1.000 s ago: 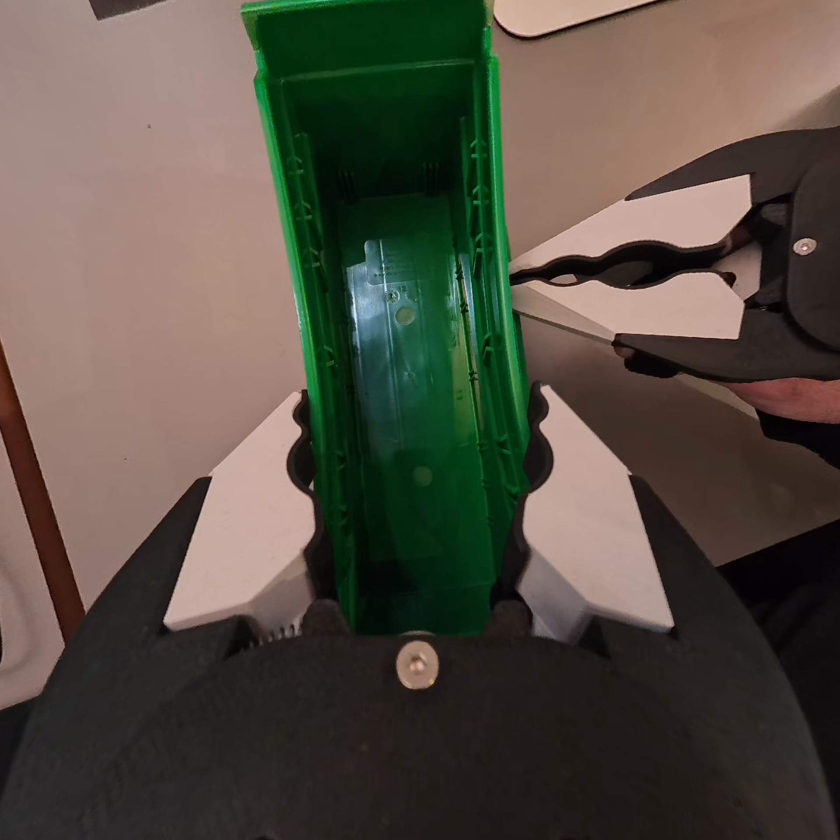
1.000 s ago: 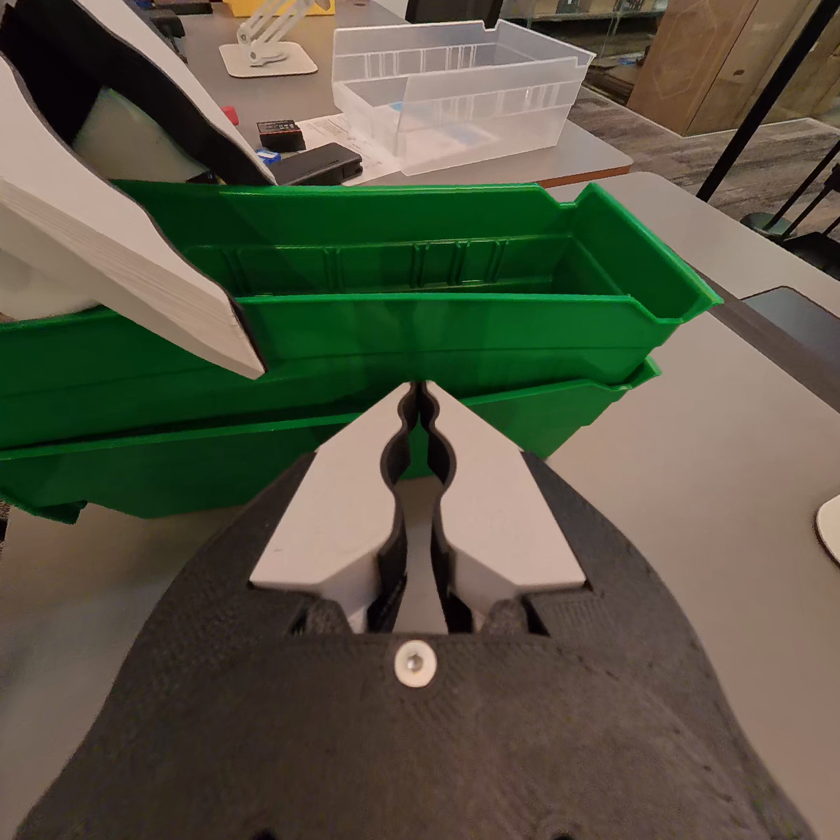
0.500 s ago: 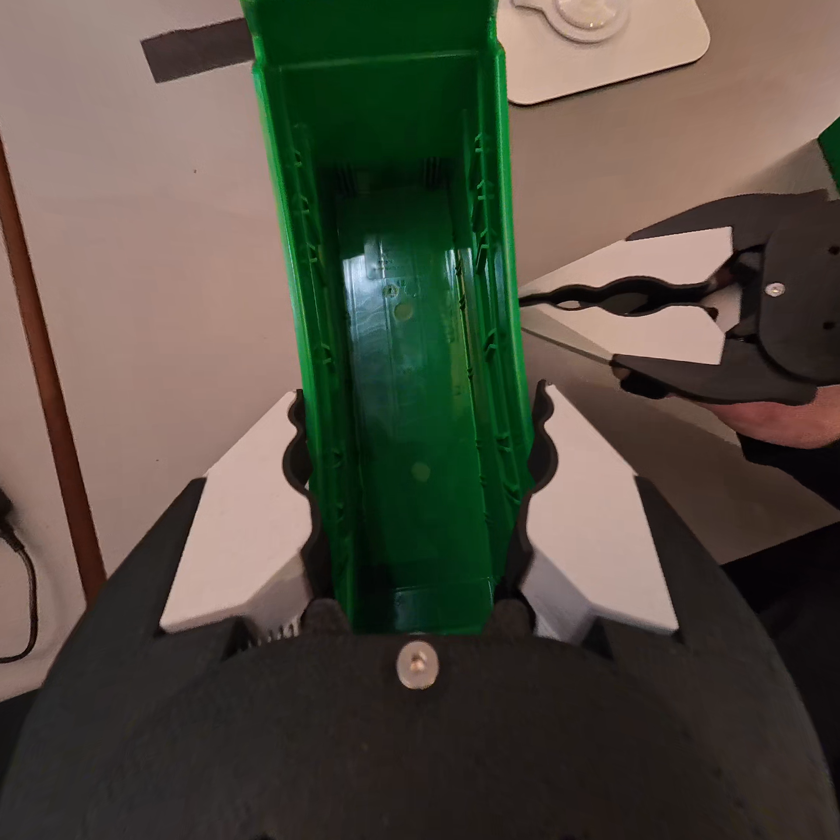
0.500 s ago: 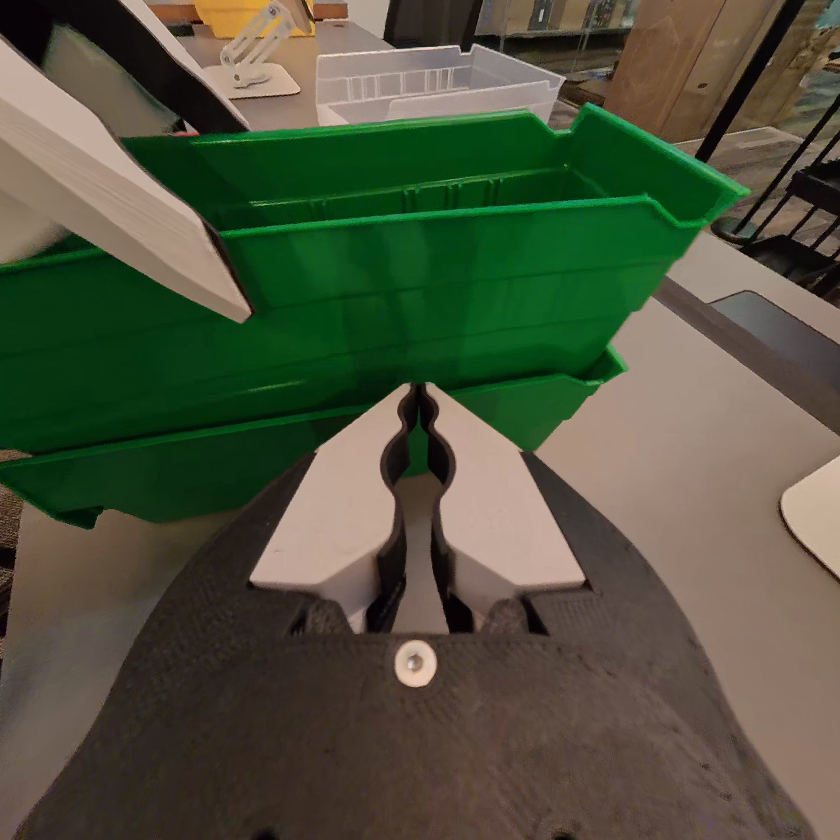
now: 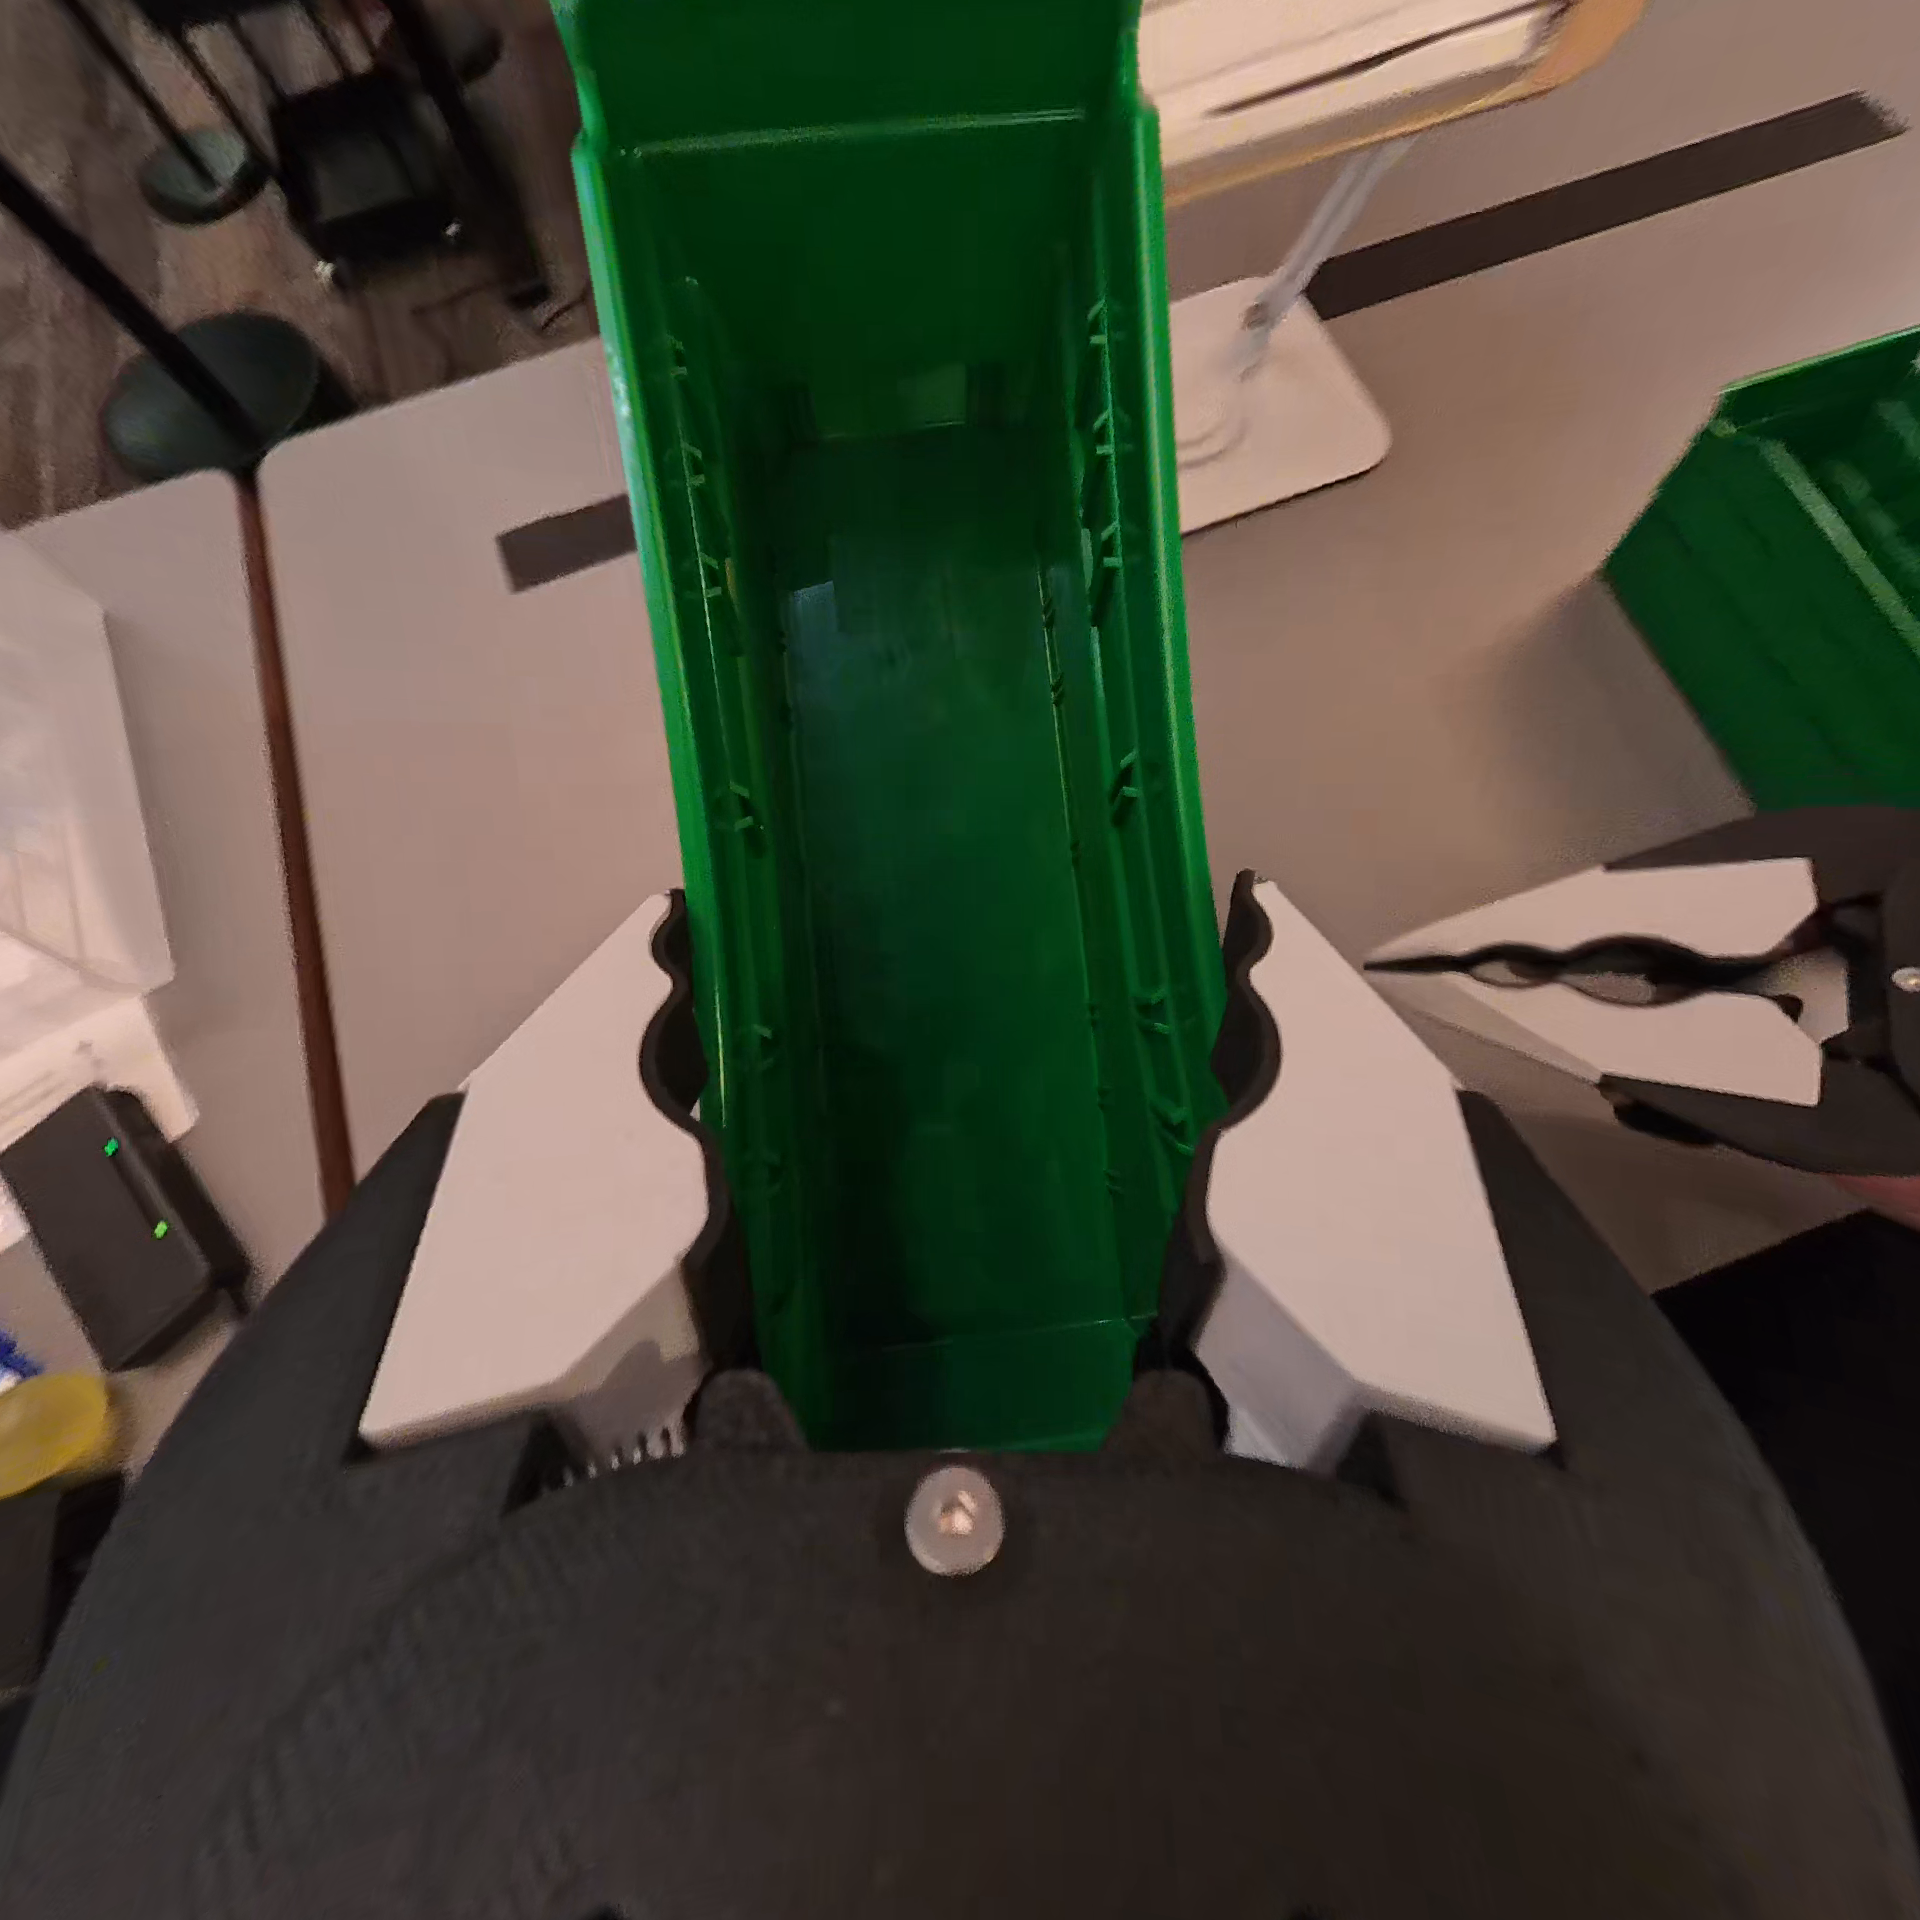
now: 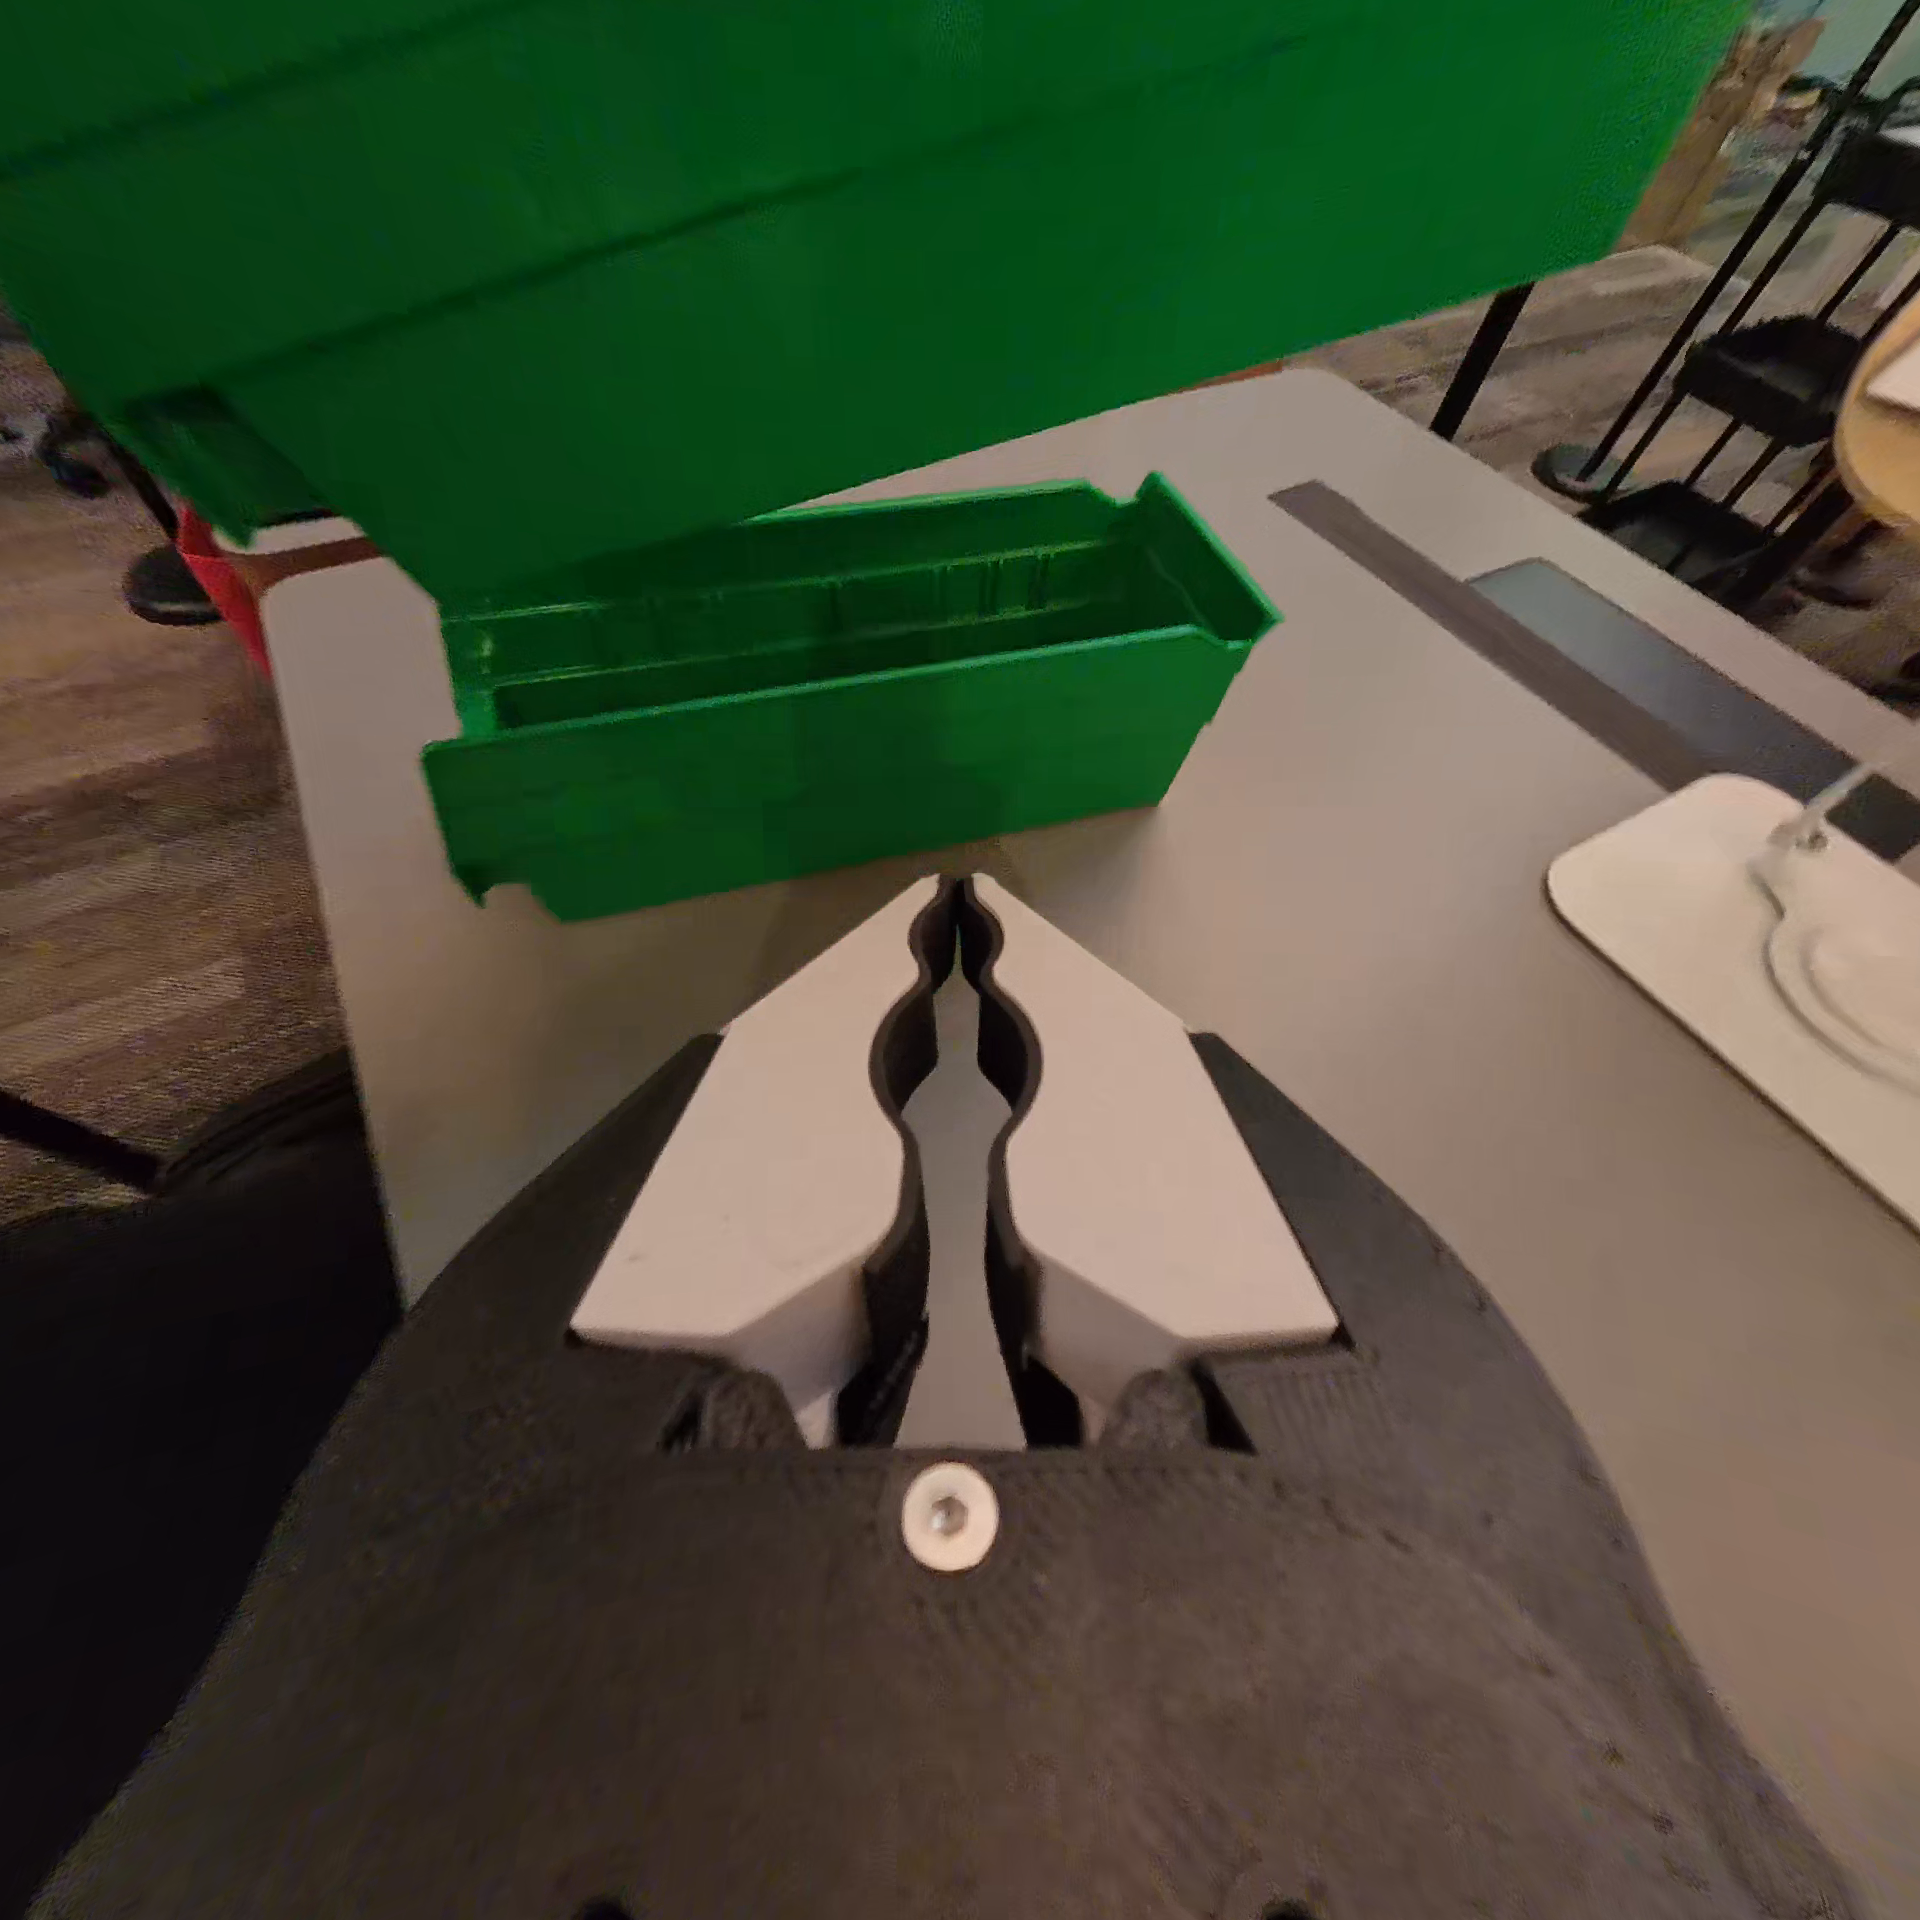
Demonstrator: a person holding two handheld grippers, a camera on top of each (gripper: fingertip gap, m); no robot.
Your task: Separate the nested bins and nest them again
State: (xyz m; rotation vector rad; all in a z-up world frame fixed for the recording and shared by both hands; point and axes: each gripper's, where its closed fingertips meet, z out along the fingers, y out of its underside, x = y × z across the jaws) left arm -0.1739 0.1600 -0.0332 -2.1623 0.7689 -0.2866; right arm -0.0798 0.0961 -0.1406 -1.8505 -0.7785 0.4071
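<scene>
My left gripper is shut on a long green bin, its fingers clamping the two side walls at the near end. This bin hangs in the air; in the right wrist view its underside fills the top. A second green bin stands on the grey table below it, apart from it; its corner shows in the left wrist view. My right gripper is shut and empty, its tips just short of the lower bin's near wall. It also shows in the left wrist view.
A white stand base lies on the table to the right, past a black tape strip. A black device with green lights sits at the left. The table edge runs left of the lower bin. Black rack legs stand beyond the table.
The left gripper has lifted the upper bin clear of the lower one, which stays on the table. The right gripper stays shut and now sits just off the lower bin's wall.
</scene>
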